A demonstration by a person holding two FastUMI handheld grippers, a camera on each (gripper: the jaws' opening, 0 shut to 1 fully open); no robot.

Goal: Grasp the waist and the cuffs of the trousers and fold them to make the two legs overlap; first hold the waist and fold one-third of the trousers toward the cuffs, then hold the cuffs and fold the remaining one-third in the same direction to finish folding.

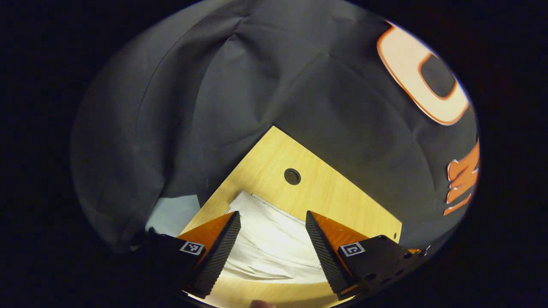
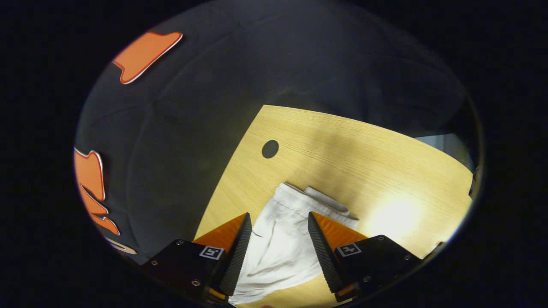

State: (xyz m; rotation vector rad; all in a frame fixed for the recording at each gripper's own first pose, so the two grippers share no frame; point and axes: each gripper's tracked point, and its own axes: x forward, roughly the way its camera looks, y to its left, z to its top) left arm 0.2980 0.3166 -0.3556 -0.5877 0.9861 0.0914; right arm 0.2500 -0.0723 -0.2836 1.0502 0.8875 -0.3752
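Note:
White trousers (image 1: 269,239) lie flat on a light wooden table (image 1: 299,158). In the left gripper view my left gripper (image 1: 273,220) hovers open above one end of the cloth, its fingers standing to either side of it. In the right gripper view the trousers (image 2: 278,244) show a ribbed band, the waist (image 2: 308,199), at their far end. My right gripper (image 2: 278,222) is open over that end, one finger on each side of the cloth. Neither gripper holds anything.
A round hole (image 1: 292,176) is cut in the tabletop beyond the trousers; the same hole (image 2: 270,149) appears in the right gripper view. Black booth cloth (image 1: 257,85) hangs close behind the table's far edges. Bare wood (image 2: 385,171) stretches right of the waist.

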